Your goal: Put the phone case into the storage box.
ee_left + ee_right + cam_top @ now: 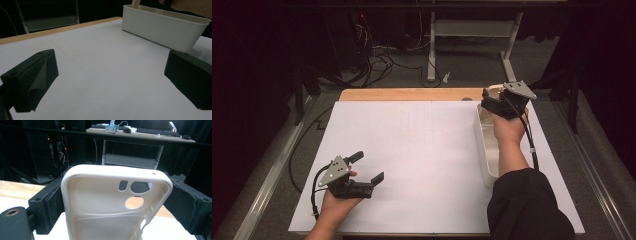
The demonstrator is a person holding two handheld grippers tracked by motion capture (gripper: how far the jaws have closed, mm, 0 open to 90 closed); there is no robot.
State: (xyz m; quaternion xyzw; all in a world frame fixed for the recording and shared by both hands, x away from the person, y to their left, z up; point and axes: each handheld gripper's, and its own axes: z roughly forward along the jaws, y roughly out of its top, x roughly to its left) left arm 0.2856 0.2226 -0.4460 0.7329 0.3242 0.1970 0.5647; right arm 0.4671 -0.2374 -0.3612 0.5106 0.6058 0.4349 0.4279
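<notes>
Cream phone case (110,202) is sitting clamped in the right gripper (504,101) above the white bin (486,150); placing it remains; left gripper (362,172) is resting wide open, holding nothing.

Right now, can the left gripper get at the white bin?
Probably yes. The left gripper is open and holds nothing, with bare white table between it and the white bin. The right gripper holds a phone case over the bin's far end.
</notes>
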